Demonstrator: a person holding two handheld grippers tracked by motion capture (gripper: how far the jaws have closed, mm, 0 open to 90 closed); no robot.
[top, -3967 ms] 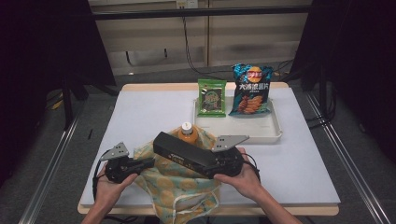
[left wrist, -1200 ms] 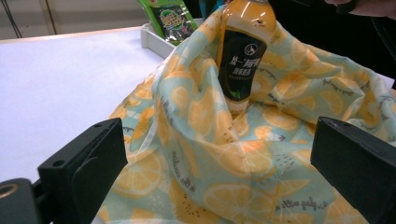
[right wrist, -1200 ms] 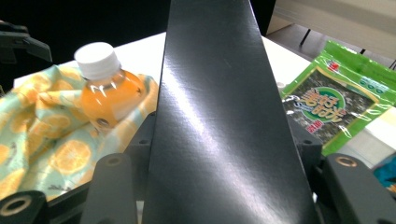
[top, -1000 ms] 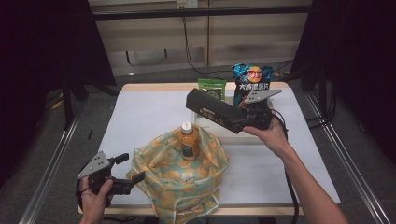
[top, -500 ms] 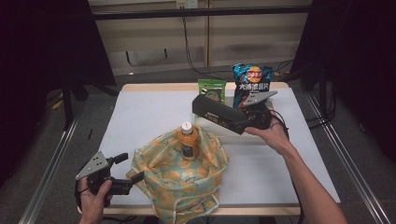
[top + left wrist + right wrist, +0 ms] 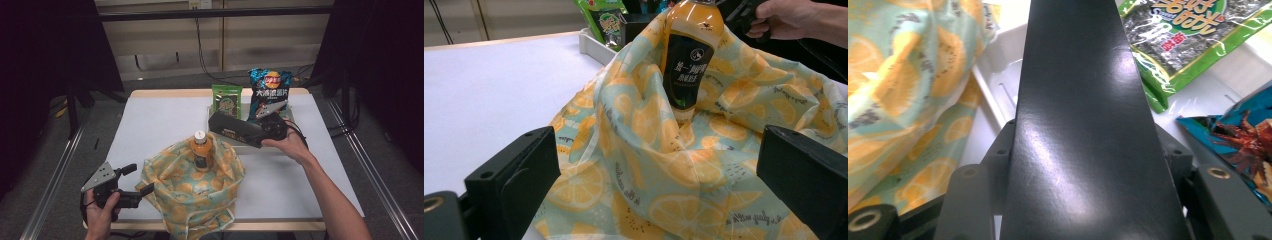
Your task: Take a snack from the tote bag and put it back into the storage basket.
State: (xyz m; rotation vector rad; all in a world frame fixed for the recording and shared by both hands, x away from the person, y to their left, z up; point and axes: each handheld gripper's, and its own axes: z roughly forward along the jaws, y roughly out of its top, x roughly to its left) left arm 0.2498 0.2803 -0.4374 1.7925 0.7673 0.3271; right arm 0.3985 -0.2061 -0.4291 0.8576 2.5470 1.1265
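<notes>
A long black box point(image 6: 235, 131) is gripped at its right end by my right gripper point(image 6: 258, 135), which holds it level and low over the white tray point(image 6: 250, 148). In the right gripper view the box point(image 6: 1083, 125) runs up the middle between the jaws of that gripper point(image 6: 1085, 150). An orange juice bottle point(image 6: 201, 150) stands upright in a lemon-print cloth bag point(image 6: 195, 195). My left gripper point(image 6: 140, 179) stands open at the bag's left edge. In the left gripper view the bag point(image 6: 634, 165) lies loose between the jaws of the left gripper point(image 6: 659, 180), with the bottle point(image 6: 689, 60) beyond.
A green seaweed pack point(image 6: 226, 102) and a blue chips bag point(image 6: 270, 92) stand at the back of the tray. In the right gripper view the seaweed pack point(image 6: 1188, 35) and chips bag point(image 6: 1243, 135) lie right of the box. White table point(image 6: 150, 125) spreads left of the tray.
My right gripper has come down with the black box toward the tray. The left gripper, the bag and the bottle have stayed where they were.
</notes>
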